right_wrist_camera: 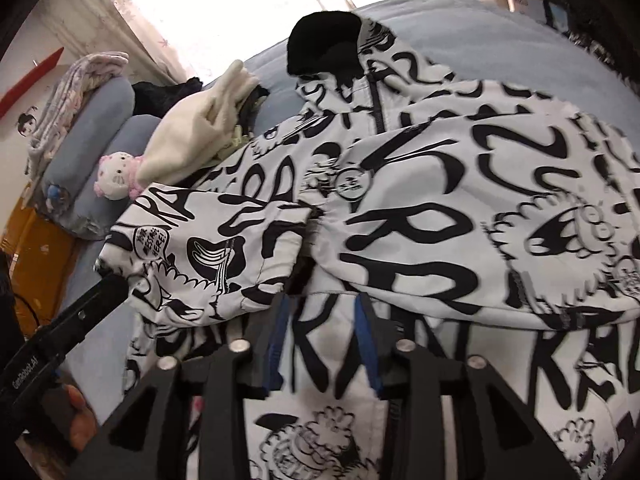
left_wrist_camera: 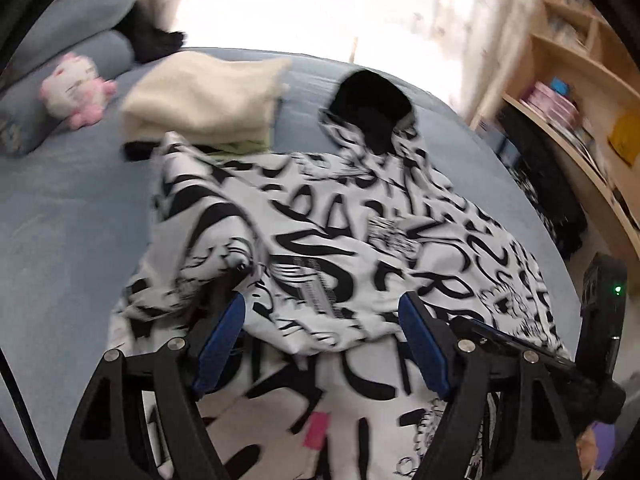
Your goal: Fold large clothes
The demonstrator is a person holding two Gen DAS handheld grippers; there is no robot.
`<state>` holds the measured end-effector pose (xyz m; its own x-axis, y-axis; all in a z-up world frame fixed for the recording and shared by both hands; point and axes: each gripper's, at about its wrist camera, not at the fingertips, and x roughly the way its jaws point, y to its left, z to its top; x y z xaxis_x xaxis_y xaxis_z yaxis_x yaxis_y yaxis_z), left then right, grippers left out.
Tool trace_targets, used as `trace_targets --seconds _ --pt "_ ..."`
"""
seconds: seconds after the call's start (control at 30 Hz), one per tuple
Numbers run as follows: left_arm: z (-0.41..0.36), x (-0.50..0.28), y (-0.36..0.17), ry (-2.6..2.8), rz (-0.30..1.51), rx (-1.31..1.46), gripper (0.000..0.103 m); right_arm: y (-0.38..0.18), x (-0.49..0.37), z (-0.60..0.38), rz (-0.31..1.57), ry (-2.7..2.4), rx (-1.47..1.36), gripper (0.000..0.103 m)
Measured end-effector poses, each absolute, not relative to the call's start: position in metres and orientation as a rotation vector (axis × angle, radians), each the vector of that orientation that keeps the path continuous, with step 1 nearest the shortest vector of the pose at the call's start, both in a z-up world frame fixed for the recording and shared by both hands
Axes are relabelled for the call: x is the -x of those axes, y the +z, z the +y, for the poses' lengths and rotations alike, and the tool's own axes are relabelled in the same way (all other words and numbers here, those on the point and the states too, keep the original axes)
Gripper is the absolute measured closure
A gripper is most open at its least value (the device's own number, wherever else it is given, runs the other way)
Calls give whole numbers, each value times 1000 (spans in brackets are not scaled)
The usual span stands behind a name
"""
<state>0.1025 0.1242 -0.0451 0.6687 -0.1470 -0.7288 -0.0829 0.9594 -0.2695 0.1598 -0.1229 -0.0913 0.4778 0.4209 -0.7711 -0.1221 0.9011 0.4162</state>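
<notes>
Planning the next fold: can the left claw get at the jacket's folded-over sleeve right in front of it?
Probably yes. The left claw is open just above the jacket, and the folded sleeve lies on top with nothing covering it.

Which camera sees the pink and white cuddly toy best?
The left wrist view: the toy lies in the open on the bed, though blurred. In the right wrist view the toy looks smaller, half tucked beside the cream cloth.
</notes>
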Motion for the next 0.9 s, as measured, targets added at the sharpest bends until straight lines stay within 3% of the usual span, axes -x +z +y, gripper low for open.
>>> trace_targets --seconds 0.07,0.57,0.6,0.63,0.67,0.73,0.9 --pt "138 -96 -42 -5 832 311 25 -95 -168 -120 1044 365 -352 58" --pt "183 -84 -47 58 817 392 25 -154 -204 -49 1269 508 -466 58" --pt "184 -84 -49 66 821 391 25 -152 -203 -41 1253 507 -419 60" --pt "185 -84 -49 68 821 393 25 -148 -200 -31 1230 502 -349 80" --pt "186 -84 -50 70 821 393 25 -143 -198 -25 1211 509 -294 94" --pt "186 -83 -50 74 820 391 25 -122 -191 -15 1130 532 -220 99" --pt "187 -85 -50 79 812 383 25 -40 -176 -25 844 527 -106 100"
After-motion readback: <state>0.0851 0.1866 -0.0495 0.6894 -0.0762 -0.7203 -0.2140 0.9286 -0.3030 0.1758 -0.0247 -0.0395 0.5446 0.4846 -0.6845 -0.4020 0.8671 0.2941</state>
